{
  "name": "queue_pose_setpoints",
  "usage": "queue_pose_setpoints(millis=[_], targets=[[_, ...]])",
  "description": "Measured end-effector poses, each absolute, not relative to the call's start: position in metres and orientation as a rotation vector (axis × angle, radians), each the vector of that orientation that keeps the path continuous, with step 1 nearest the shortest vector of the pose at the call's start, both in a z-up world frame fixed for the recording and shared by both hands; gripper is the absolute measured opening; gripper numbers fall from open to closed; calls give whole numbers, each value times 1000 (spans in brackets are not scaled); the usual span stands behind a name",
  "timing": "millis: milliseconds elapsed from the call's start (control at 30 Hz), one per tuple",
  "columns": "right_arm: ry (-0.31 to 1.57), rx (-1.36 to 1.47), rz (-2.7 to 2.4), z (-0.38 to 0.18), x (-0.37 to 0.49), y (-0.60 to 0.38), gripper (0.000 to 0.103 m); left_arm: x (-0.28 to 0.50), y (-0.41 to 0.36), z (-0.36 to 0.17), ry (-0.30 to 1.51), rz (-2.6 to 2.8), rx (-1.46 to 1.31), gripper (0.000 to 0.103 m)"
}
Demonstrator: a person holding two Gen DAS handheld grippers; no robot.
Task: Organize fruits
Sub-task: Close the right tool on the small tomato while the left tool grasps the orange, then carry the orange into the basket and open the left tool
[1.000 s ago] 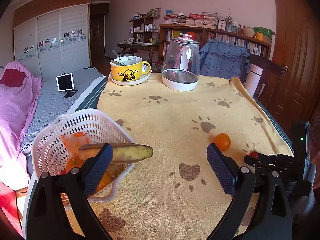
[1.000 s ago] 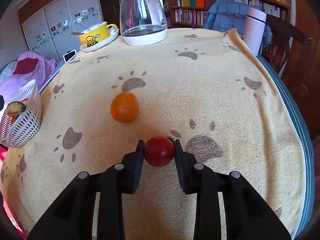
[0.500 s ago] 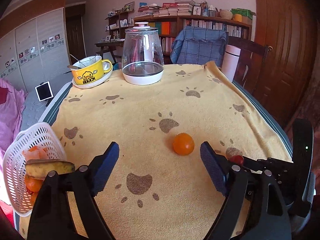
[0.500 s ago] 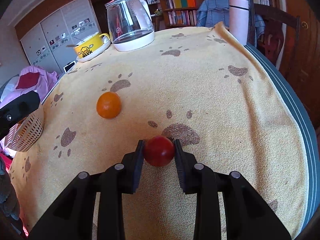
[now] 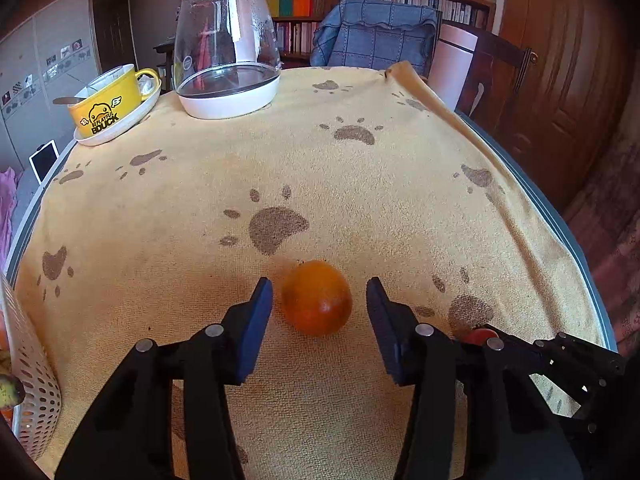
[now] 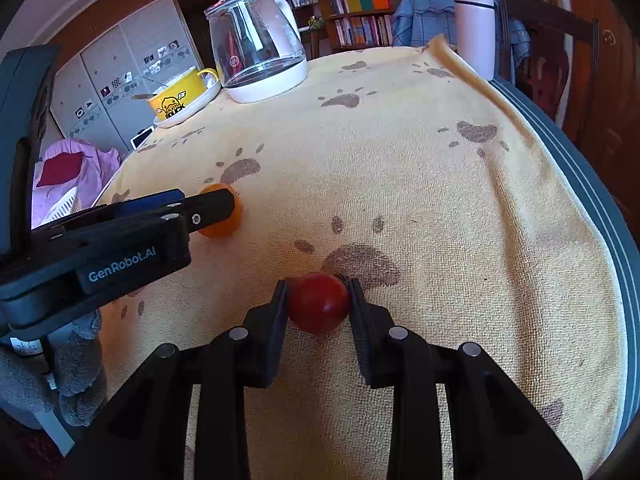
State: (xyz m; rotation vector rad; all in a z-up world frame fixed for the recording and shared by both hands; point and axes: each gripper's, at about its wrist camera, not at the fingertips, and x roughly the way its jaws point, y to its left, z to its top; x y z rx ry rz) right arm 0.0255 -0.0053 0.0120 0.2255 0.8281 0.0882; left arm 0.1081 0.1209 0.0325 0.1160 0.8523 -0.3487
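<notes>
An orange [image 5: 317,298] lies on the yellow paw-print cloth [image 5: 320,184]. My left gripper [image 5: 320,296] is open, one finger on each side of the orange, with small gaps to it. In the right wrist view the same orange [image 6: 224,222] shows partly behind the left gripper's finger. My right gripper [image 6: 319,302] is shut on a red tomato [image 6: 318,303], held just above the cloth; a sliver of that tomato [image 5: 478,336] shows in the left wrist view. The white fruit basket [image 5: 28,368] stands at the table's left edge with a banana tip [image 5: 10,390] showing.
A glass kettle [image 5: 226,52] on a white base and a yellow duck mug [image 5: 106,106] on a saucer stand at the far edge. A pink tumbler [image 5: 454,64] and a chair with blue cloth [image 5: 376,44] sit beyond the table. A gloved hand [image 6: 60,376] holds the left gripper.
My left gripper swung right from the basket and came down around the orange, its fingers narrowing. The right gripper kept the tomato and shifted slightly.
</notes>
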Motion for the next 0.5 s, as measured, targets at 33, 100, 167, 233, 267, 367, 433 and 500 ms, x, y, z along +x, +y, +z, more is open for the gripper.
queue_pose_setpoints(millis=[33,100,167,233,267,367,433,500], targets=[[828,225,88,12,25,-6,30,111,121,30,862,-351,112,46],[828,226,88,12,25,-5,30,114,120,24,873,-348,111,43],[828,223,87,12,26,-5,30,117,119,19,882,-343,111,39],[828,220,87,12,26,-5,30,117,121,16,875,-350,99,39],[828,220,87,11,26,-5,30,117,121,16,871,-351,100,39],[827,220,87,11,26,-5,30,115,122,16,865,-356,98,39],[828,221,87,11,26,-5,30,114,123,18,866,-357,92,39],[828,221,87,11,26,-5,30,111,125,20,859,-353,86,39]])
